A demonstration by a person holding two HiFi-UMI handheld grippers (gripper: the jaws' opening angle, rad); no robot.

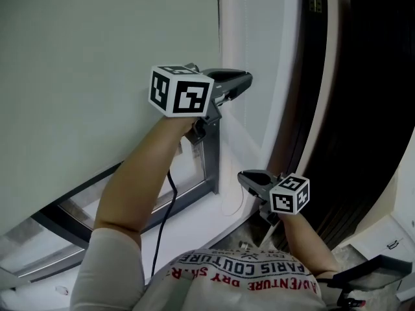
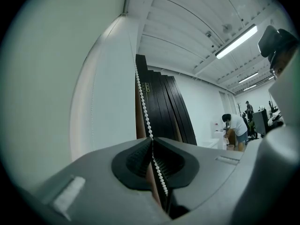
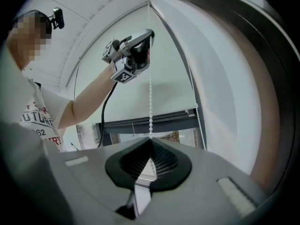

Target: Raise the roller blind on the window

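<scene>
Chain (image 2: 143, 102) faint in head view

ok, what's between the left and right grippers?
Only the bead chain: one straight run from the left gripper down into the right gripper, both shut on it. Clearest in the right gripper view.

- Soft, even indoor light is recorded in the head view; the roller blind (image 1: 97, 57) is lit uniformly.
- Ceiling strip lights (image 2: 236, 41) are registered as the brightest source in the left gripper view.
- Strong fisheye bending and black vignetted corners are noted in both gripper views.
- Dark panels (image 1: 363, 109) are underexposed at the head view's right.
- Near foregrounds in both gripper views are rendered soft.
</scene>
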